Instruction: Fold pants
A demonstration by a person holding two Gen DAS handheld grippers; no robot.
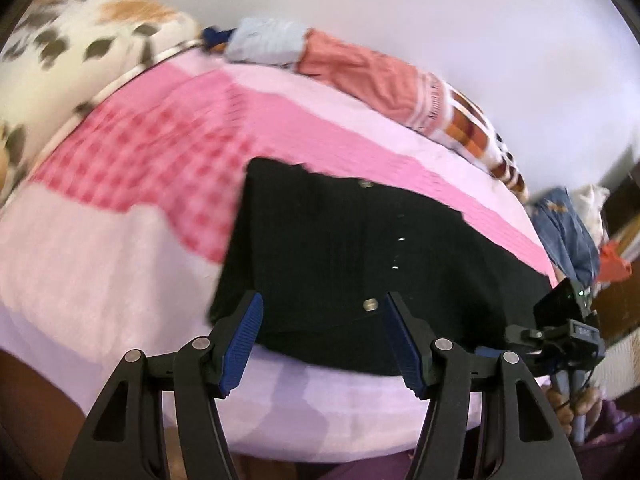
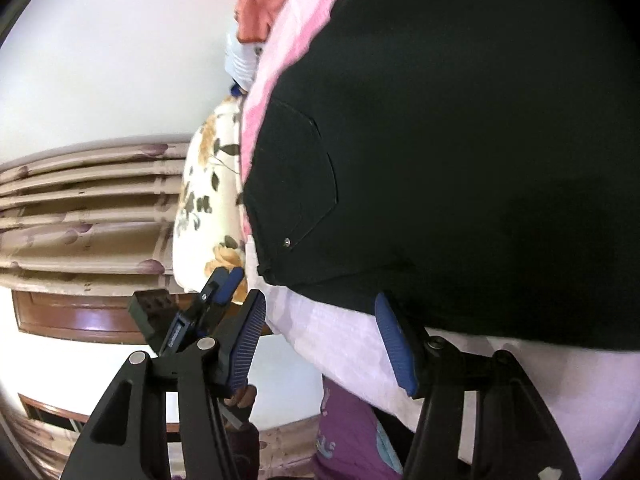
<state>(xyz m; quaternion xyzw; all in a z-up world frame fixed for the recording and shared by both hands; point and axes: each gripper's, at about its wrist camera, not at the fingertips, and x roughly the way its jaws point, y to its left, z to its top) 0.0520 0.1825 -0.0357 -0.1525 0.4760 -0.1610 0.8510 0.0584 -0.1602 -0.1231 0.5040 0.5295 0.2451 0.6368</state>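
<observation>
The black pants [image 1: 352,256] were laid folded on the pink checked bedspread [image 1: 152,152], near its front edge. The left gripper [image 1: 322,344] was held over the near edge of the pants with its blue pads [image 1: 240,344] spread apart; nothing was clamped between them. The right gripper [image 2: 316,344] was positioned at the bed edge just below the pants' hem, its jaws likewise parted and empty. A floral pillow [image 1: 80,40] and a heap of folded clothes [image 1: 360,68] were seen along the far side.
</observation>
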